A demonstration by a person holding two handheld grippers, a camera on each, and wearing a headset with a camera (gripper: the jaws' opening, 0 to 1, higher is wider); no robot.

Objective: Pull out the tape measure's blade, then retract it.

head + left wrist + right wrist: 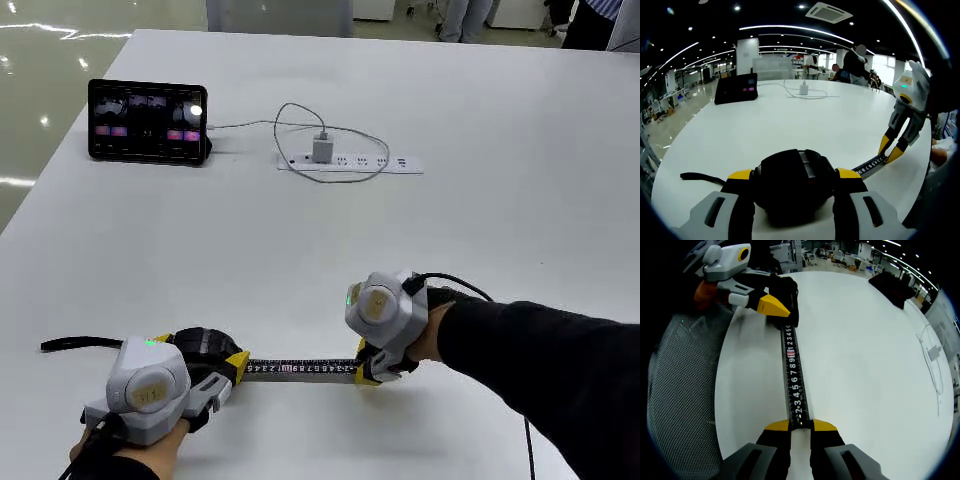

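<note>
The tape measure [205,345] has a bulky black case with a black wrist strap [80,343] trailing off its left side. It sits at the near edge of the white desk [450,150]. The left claw [794,174] is spread wide around the case, its yellow tips pressed to either side.

From the case's right side the blade [793,375] is drawn out. It is a narrow black strip with white numerals and one red mark partway along. In the head view its long axis runs left to right, lying flat just above the desk and straight between the two claws.

The right claw [801,426] is narrowed almost fully, pinching the blade's free end.

A tablet [148,122] and a power strip [350,162] lie far back on the desk.
</note>
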